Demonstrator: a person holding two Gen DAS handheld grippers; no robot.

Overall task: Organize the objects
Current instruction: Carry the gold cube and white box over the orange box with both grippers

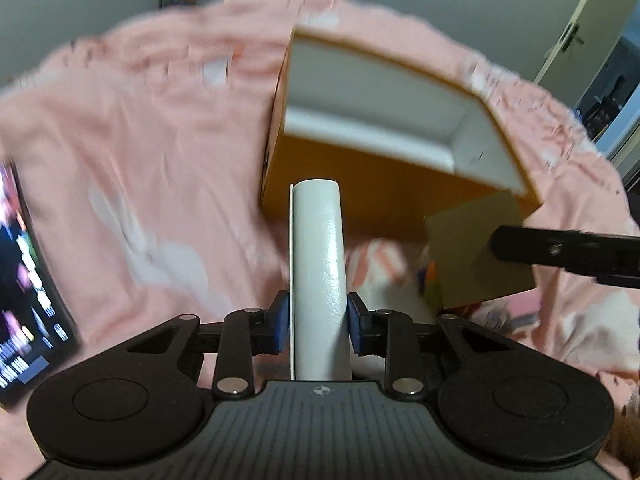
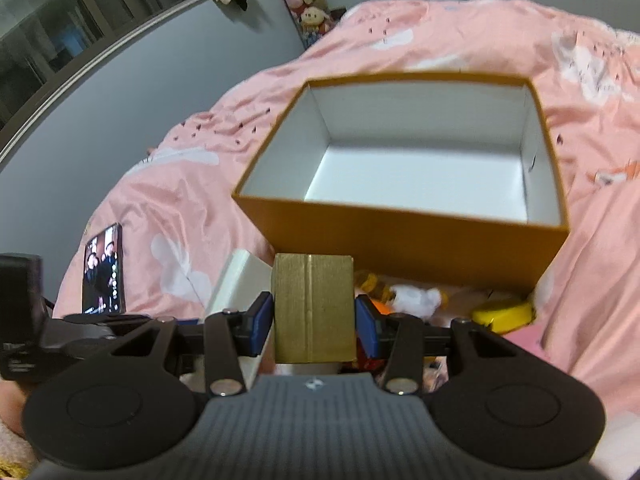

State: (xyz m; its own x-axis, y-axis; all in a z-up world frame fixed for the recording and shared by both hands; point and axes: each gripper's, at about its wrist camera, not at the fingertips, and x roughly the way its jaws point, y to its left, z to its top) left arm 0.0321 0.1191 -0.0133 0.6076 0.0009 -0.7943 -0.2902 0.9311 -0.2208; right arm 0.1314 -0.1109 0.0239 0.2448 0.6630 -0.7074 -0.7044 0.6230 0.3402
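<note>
An open orange box (image 1: 360,184) with a white, empty inside stands on a pink bedspread (image 1: 140,140); it also shows in the right wrist view (image 2: 416,236). My left gripper (image 1: 318,316) is shut on a slim white box (image 1: 316,264), held upright just short of the orange box. My right gripper (image 2: 314,322) is shut on a small gold cardboard box (image 2: 312,308), held in front of the orange box's near wall. The gold box (image 1: 472,256) and the right gripper's finger (image 1: 560,250) show at the right of the left wrist view. The white box (image 2: 240,280) shows left of the gold box.
A lit phone (image 2: 103,270) lies on the bedspread at the left, also in the left wrist view (image 1: 24,292). A yellow object (image 2: 504,314) and a small white and orange toy (image 2: 408,294) lie before the orange box. Plush toys (image 2: 308,0) stand by the wall.
</note>
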